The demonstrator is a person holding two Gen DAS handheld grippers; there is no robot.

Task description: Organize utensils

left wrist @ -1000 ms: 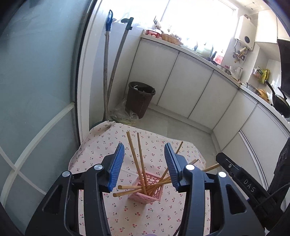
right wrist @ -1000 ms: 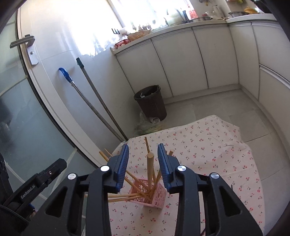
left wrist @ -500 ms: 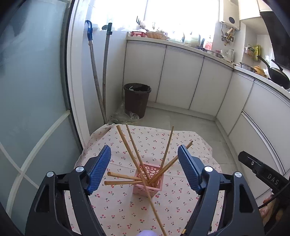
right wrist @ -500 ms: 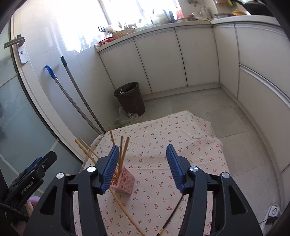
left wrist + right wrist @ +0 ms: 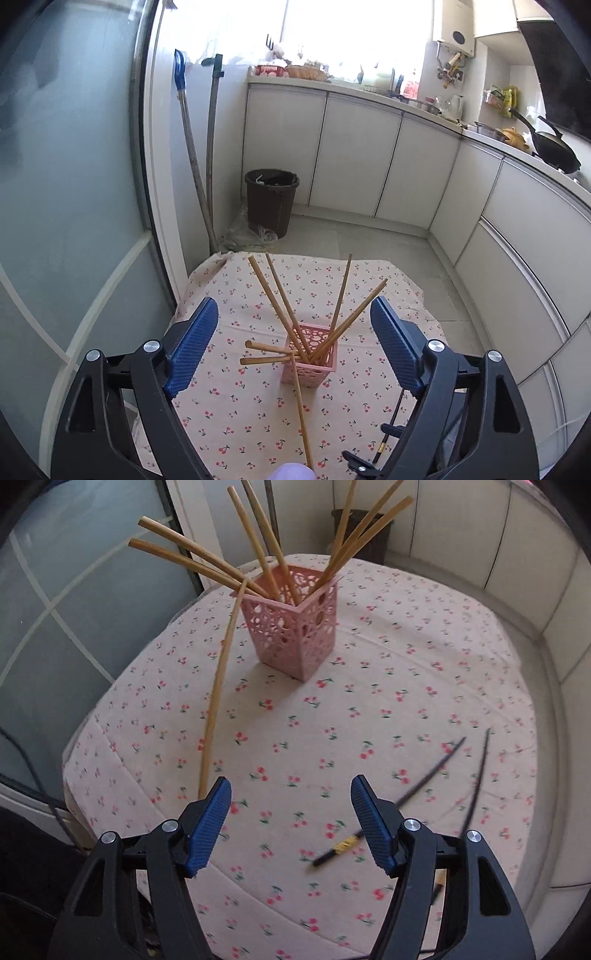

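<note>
Pink perforated holder (image 5: 291,627) stands upright on the cherry-print tablecloth (image 5: 406,686), ahead of both grippers and toward the cloth's far half; no brand, label or writing legible on it or on anything else in these two views. Wooden chopsticks (image 5: 280,295) splay out of it in several directions, two lying nearly level over the rim toward the glass door. One loose wooden chopstick (image 5: 218,690) leans with its top against the holder's rim and its lower end on the cloth, just ahead of the right gripper's left finger. Two black chopsticks (image 5: 428,775) lie flat on the cloth ahead and to the right of the right gripper (image 5: 291,823); the nearer one, with a gold band, passes under its right finger. Right gripper's jaws have just been opening and stand apart, nothing between the pads. Left gripper (image 5: 293,343) likewise has just been opening, jaws wide, framing the holder from a distance without touching it. Cloth between the holder and the right gripper is bare. The cloth's edge drops off close beside the left finger, glass door (image 5: 74,184) beyond; brown bin (image 5: 271,201) and cabinets (image 5: 354,158) well past the far edge.
</note>
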